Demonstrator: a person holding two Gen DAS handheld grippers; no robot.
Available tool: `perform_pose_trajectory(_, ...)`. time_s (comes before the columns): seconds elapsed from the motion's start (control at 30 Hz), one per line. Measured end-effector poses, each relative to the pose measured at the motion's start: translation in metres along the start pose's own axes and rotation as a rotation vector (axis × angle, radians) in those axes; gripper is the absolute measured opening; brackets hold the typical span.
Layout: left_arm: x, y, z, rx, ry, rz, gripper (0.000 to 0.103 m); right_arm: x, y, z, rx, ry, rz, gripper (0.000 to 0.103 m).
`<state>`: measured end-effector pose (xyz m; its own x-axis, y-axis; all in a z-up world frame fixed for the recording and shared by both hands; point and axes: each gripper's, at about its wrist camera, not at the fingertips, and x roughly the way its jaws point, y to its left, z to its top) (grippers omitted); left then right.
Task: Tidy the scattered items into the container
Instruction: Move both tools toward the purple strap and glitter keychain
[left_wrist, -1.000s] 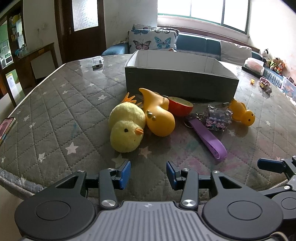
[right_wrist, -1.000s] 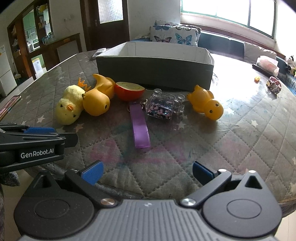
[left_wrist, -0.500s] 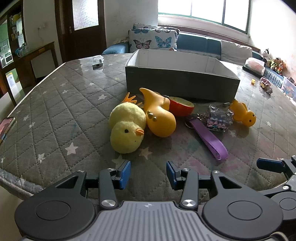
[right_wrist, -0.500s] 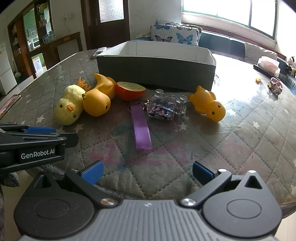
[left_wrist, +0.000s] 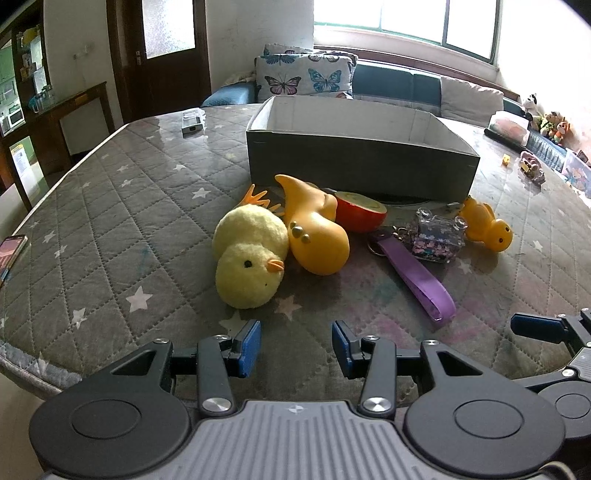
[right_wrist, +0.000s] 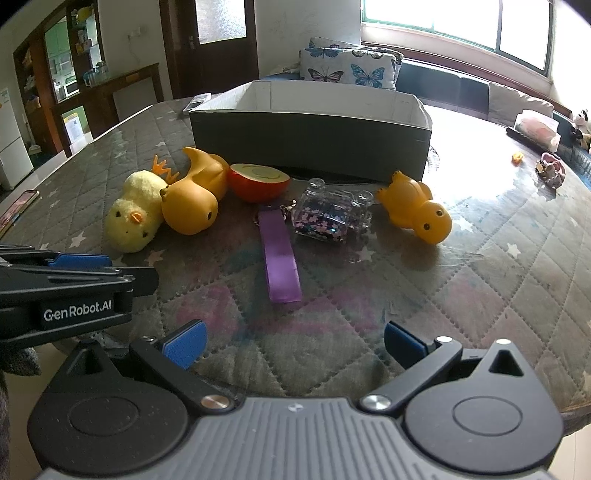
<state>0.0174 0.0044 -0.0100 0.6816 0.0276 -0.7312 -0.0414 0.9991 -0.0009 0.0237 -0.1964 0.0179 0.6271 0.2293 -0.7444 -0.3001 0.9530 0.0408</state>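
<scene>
Your items, left to right on the quilted table (left_wrist: 110, 206), all just before the grey box (left_wrist: 362, 162):
- plush chick (left_wrist: 249, 264), head toward you;
- rubber duck (left_wrist: 316, 229), lengthwise, tail toward the box;
- half apple (left_wrist: 360, 216), cut face up;
- purple strap (right_wrist: 279, 258), long axis running away from you;
- glitter case (right_wrist: 330, 216);
- small duck (right_wrist: 415, 208), head toward you and rightward.

Your left gripper (left_wrist: 295, 343) is parted, empty; right gripper (right_wrist: 291, 347) spread wide, empty.
</scene>
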Motion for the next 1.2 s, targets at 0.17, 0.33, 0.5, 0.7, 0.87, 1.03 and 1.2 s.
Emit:
perform_pose_trajectory(0.17, 0.002, 0.000, 0.001, 0.001, 0.005, -0.002, 0.045, 0.001, 0.000, 0.001, 0.001, 0.001, 0.000, 0.103)
perform_pose_trajectory(0.33, 0.004, 0.000, 0.002, -0.001, 0.010, -0.002, 0.045, 0.003, 0.000, 0.001, 0.003, 0.003, -0.003, 0.103)
perform_pose_trajectory(0.5, 0.006, 0.001, 0.003, -0.003, 0.013, -0.004, 0.045, 0.004, -0.001, 0.002, 0.003, 0.004, -0.007, 0.103)
perform_pose_trajectory(0.7, 0.008, 0.000, 0.005, 0.000, 0.016, -0.008, 0.045, 0.006, -0.001, 0.004, 0.004, 0.005, -0.010, 0.103)
perform_pose_trajectory(0.87, 0.011, 0.000, 0.007, -0.002, 0.020, -0.011, 0.045, 0.008, -0.003, 0.005, 0.008, 0.004, -0.016, 0.103)
perform_pose_trajectory(1.03, 0.013, -0.001, 0.009, -0.003, 0.027, -0.018, 0.045, 0.009, -0.004, 0.005, 0.009, 0.000, -0.015, 0.103)
perform_pose_trajectory(1.2, 0.015, -0.001, 0.012, -0.003, 0.028, -0.030, 0.045, 0.010, -0.005, 0.007, 0.011, -0.004, -0.008, 0.103)
